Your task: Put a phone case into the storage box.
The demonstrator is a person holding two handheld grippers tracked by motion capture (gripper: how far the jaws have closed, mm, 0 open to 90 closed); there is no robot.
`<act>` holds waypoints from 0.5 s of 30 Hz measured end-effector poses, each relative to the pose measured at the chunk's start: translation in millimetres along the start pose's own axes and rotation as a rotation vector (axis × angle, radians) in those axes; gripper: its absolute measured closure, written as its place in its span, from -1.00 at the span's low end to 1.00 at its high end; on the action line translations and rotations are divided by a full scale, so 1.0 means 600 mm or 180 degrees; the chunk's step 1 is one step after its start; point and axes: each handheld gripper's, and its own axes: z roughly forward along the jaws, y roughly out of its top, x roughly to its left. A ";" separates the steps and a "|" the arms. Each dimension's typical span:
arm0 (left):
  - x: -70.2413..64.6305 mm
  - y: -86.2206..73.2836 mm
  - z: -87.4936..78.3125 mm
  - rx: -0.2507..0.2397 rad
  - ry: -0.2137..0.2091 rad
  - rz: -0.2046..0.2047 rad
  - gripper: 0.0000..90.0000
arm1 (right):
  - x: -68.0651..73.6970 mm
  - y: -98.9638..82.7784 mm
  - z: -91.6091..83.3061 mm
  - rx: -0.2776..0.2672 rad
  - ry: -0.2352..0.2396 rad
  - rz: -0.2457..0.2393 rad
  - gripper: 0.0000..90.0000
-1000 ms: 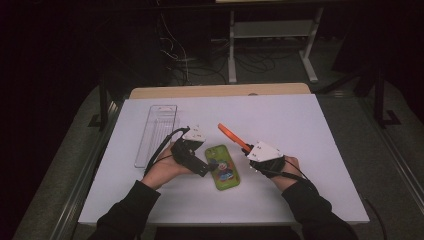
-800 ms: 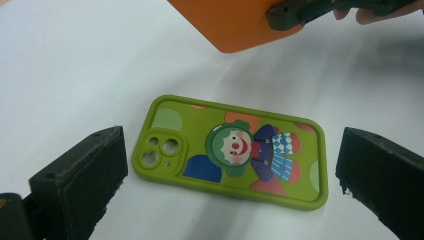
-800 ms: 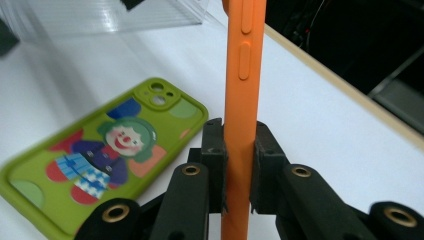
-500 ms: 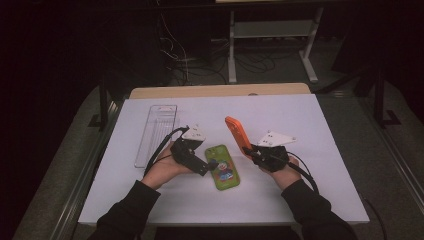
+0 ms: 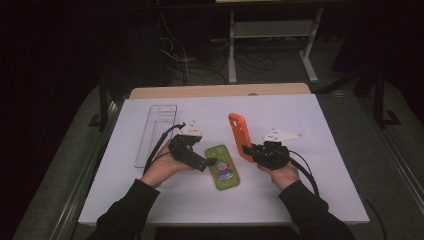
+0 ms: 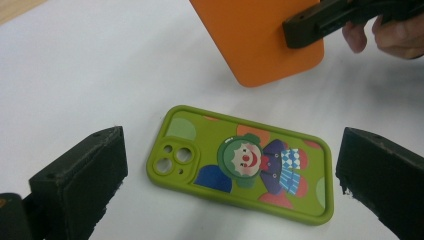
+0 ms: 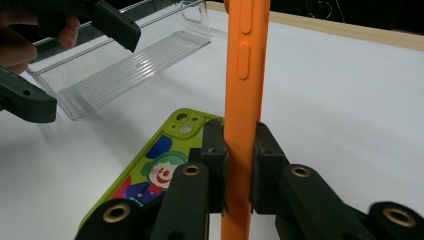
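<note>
The right gripper (image 5: 248, 149) has its jaws clamped on the two faces of the orange case (image 5: 241, 135), pressing it near its lower end; in the right gripper view the case (image 7: 243, 100) rises edge-on between the pads, its side buttons facing the camera. In the high view it stands tilted above the table (image 5: 325, 130), lifted clear of the surface, with the person's right hand (image 5: 281, 170) behind the gripper. The left gripper (image 5: 212, 162) has its jaws wide apart, with nothing between the pads; in the left gripper view they stand on either side of the green case (image 6: 240, 162), which lies flat on the white table, back up, showing a clown picture and the camera cut-out. The orange case (image 6: 260, 40) hangs just beyond it there, pinched at its edge by the other gripper. In the high view the green case (image 5: 223, 166) lies between the two grippers, just beside the left one's tips. The left hand (image 5: 162, 167) rests on the table. A clear tray (image 5: 156, 134) lies farther left, near the table's edge.
</note>
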 end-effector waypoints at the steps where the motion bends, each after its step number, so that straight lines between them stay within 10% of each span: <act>1: 0.002 0.000 -0.002 -0.0001 0.0005 0.0017 -1.00 | 0.001 0.000 0.000 -0.0005 0.0009 0.0013 0.75; 15: 0.012 0.029 0.001 -0.0234 -0.0064 -0.0140 -1.00 | 0.007 0.003 0.000 -0.0051 0.0062 -0.0012 0.75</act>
